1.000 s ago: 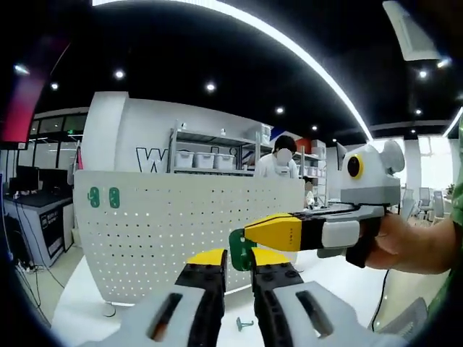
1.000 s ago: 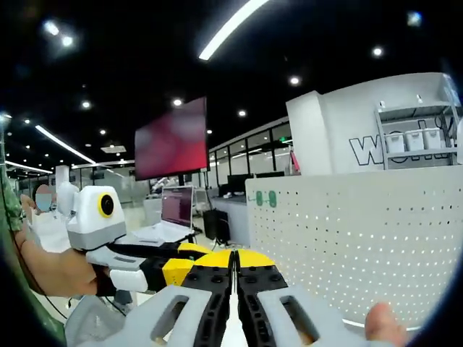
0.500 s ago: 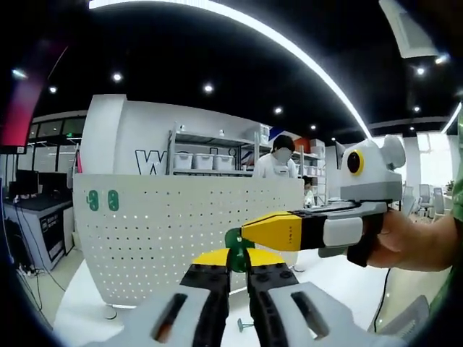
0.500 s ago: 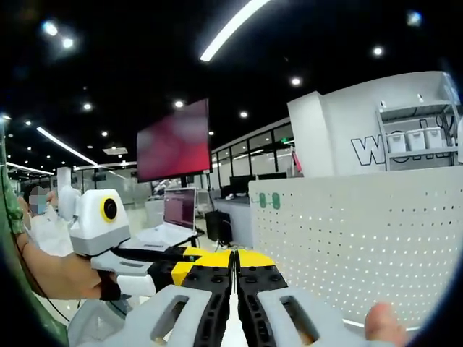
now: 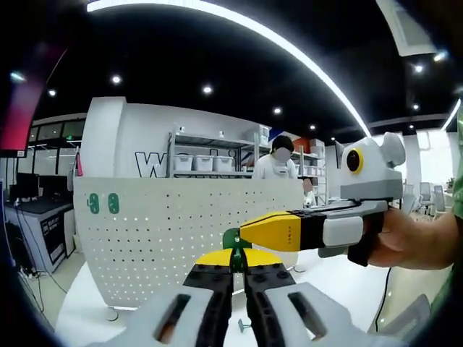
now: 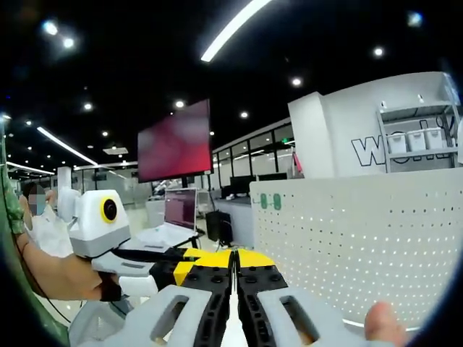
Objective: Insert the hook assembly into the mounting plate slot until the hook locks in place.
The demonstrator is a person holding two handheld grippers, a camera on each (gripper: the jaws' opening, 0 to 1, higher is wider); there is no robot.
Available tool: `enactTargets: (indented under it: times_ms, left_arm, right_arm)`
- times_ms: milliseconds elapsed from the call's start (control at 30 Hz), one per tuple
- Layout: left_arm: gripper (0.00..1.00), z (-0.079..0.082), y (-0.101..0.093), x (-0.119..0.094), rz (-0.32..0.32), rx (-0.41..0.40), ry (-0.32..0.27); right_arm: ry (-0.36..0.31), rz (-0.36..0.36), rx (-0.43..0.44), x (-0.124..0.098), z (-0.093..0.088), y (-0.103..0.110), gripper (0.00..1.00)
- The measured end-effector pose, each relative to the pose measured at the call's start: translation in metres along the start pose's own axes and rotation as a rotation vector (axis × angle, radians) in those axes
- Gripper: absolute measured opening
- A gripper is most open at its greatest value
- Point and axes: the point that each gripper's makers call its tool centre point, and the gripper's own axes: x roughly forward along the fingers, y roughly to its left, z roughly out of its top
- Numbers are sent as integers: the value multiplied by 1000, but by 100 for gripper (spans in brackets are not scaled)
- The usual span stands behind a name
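white pegboard [image 5: 181,231] behind both tools; green hook [image 5: 231,238] pinched between left tool [image 5: 233,269] (right tool [image 6: 234,269] clenched).

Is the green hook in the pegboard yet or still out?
Out. The green hook sits between both grippers' yellow tips, off the white pegboard.

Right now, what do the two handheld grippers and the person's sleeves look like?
Both grippers match. The left gripper has pale grey bodies with slotted cut-outs, black studded jaws and yellow tips. The right gripper shows the same yellow tip, a black and grey body, and a thin black cable along its top. The left gripper looks alike from the other side. A green sleeve shows at the edge.
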Motion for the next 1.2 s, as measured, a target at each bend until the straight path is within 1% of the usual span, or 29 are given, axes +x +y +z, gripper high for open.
enactTargets:
  times_ms: [67,233,500,933,1200]
  left_arm:
    - [6,1,1,0,5,1,-5]
    - [4,2,0,-1,0,3,-11]
    - [4,4,1,-1,5,8,-21]
    - [3,2,2,0,11,-7,-12]
    - [3,-1,3,1,14,-15,0]
  right_arm:
    - [0,-1,1,0,0,0,0]
    - [0,0,0,0,0,1,0]
    - [-3,-1,-3,1,2,1,0]
    - [6,4,-10,3,1,0,0]
    - [36,4,-21,4,-2,-2,0]
